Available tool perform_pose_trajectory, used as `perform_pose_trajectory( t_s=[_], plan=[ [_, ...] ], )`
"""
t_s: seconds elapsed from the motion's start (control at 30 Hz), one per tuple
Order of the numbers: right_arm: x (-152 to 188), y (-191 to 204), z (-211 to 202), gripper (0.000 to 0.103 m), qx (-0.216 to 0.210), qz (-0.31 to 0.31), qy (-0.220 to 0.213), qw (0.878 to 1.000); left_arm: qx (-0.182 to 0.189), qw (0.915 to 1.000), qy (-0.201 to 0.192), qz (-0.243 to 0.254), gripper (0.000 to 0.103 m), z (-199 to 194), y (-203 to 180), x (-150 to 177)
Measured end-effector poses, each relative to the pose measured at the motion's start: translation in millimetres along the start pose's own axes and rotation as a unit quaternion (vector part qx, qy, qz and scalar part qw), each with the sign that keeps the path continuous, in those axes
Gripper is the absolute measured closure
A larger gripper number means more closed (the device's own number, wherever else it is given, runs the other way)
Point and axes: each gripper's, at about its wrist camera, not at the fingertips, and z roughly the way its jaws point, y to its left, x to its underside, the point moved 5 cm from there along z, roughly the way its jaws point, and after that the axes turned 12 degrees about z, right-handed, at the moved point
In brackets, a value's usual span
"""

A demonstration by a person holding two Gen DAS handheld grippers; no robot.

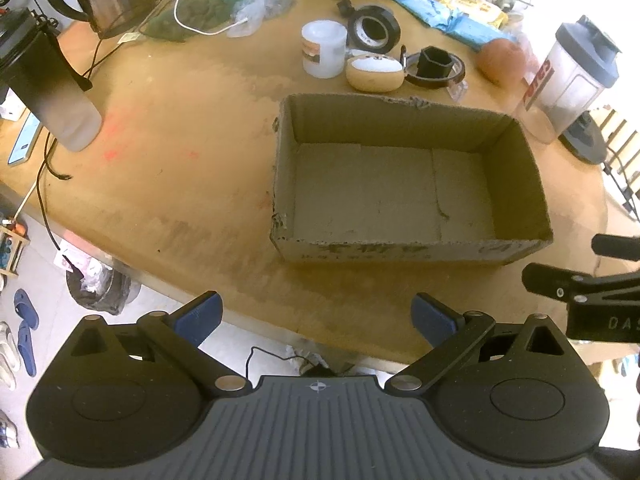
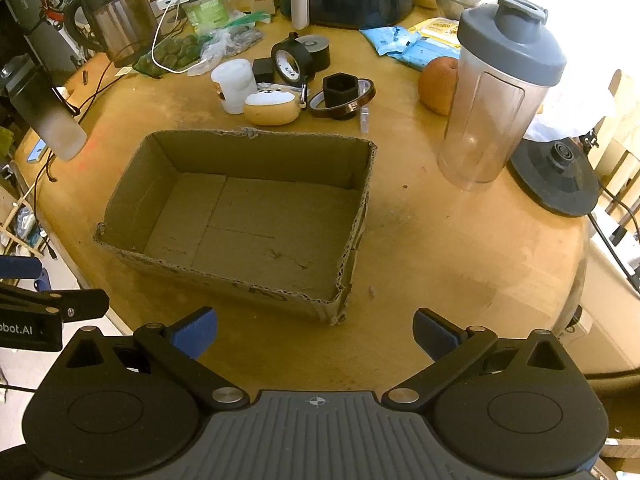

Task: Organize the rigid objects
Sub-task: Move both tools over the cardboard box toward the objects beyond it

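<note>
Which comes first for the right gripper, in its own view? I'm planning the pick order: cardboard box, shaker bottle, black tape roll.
1. Cardboard box, just ahead of the right gripper, slightly left.
2. Shaker bottle, ahead on the right.
3. Black tape roll, beyond the box.

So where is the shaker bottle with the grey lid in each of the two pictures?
Left wrist view: the shaker bottle stands at the far right edge, beyond the right far corner of the cardboard box.
Right wrist view: the shaker bottle stands upper right, well to the right of the cardboard box.
Shared landmark: the orange fruit just left of the bottle.
</note>
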Motion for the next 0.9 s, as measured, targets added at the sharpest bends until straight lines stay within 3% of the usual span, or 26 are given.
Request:
perform_pose_trajectory(
  t_s=[0.47,0.9],
  plan=[
    [-5.5,-1.7,2.8,0.0,0.019,0.0,0.005,1.0,-0.013,0.9998,-0.003,0.017,0.0,-1.3,-0.1,-4.9],
    [-17.0,6.0,-0.8,0.0,0.03,-0.015,-0.02,0.999,-0.022,0.9994,-0.015,0.022,0.0,-3.2,13.8,-18.7]
  ],
)
